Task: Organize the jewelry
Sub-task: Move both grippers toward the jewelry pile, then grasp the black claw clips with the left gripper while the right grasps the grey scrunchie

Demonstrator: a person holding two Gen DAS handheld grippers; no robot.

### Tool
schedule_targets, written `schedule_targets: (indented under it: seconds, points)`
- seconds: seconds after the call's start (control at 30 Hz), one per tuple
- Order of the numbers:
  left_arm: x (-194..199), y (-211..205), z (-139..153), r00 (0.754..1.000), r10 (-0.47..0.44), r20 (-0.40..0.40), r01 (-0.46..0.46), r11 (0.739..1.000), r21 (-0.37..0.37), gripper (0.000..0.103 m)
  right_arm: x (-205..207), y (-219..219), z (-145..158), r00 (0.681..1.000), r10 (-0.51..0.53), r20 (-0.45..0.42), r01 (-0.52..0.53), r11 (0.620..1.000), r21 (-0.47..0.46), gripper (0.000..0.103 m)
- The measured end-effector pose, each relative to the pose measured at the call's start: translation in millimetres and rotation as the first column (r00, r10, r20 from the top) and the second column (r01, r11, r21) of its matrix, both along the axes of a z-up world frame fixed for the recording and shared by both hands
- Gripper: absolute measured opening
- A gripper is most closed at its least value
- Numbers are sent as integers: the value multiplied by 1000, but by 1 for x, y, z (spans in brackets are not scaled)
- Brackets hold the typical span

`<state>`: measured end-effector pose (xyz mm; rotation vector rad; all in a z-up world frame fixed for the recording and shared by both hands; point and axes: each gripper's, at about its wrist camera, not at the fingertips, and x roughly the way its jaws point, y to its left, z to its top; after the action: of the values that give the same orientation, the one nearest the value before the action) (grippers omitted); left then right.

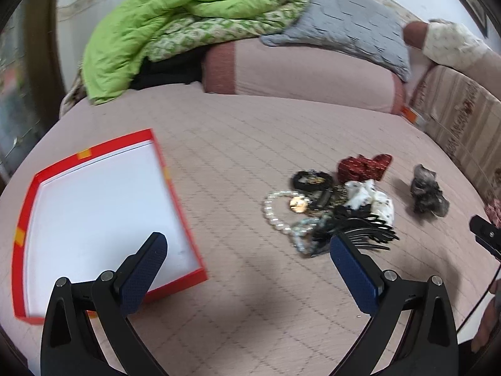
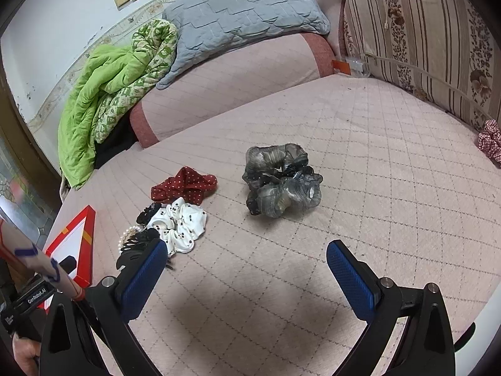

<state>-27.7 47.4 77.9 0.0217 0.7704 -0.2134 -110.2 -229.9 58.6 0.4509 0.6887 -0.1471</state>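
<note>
both grippers hover over the bed (image 2: 360, 144) with fingers spread wide and holding nothing: the left gripper (image 1: 249, 269) has the empty red tray (image 1: 23, 219) under its left finger and the jewelry heap (image 1: 316, 210) just ahead of its right finger, probably so pieces can be carried straight across, while the right gripper (image 2: 245, 277) faces the grey scrunchie (image 2: 281, 181) lying apart ahead of its fingers. the heap is blurred and tangled, so only a pearl bracelet (image 1: 275, 213), a black claw clip (image 1: 360, 232) and a white spotted scrunchie (image 2: 180, 224) read clearly, and the tray's near corner is cut off.
</note>
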Motion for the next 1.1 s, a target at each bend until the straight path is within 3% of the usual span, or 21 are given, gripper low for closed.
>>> schedule_targets:
  seconds: [0.3, 0.47, 0.73, 0.8, 0.83, 0.87, 0.97, 1.0, 1.03, 1.1]
  points:
    - [11, -43, -7, 990, -139, -14, 139, 990, 31, 103, 2, -10, -5, 1000, -5, -17, 6, 1000, 23, 103]
    - [19, -74, -19, 971, -238, -35, 240, 968, 68, 103, 6, -16, -8, 999, -22, -24, 23, 999, 33, 103]
    - [37, -110, -42, 951, -304, -50, 308, 940, 150, 103, 11, -33, -12, 997, -68, -37, 70, 996, 52, 103]
    - [41, -114, -47, 944, -324, -68, 331, 933, 141, 90, 11, -36, -13, 996, -77, -38, 79, 996, 52, 103]
    - [43, -118, -52, 940, -330, -90, 341, 928, 149, 72, 11, -37, -13, 996, -81, -38, 83, 995, 51, 103]
    - [43, -120, -54, 933, -344, -107, 357, 924, 139, 65, 11, -39, -13, 995, -88, -37, 90, 995, 52, 103]
    - [36, -125, -55, 922, -373, -100, 384, 912, 142, 62, 13, -47, -15, 993, -115, -36, 117, 991, 70, 103]
    - [33, -127, -56, 916, -389, -103, 400, 906, 140, 59, 15, -51, -16, 991, -126, -35, 129, 988, 80, 103]
    - [31, -128, -56, 910, -400, -106, 412, 901, 135, 49, 17, -53, -17, 990, -134, -35, 137, 987, 86, 103]
    - [27, -130, -57, 902, -417, -111, 429, 894, 132, 45, 23, -58, -18, 989, -146, -37, 149, 984, 100, 103]
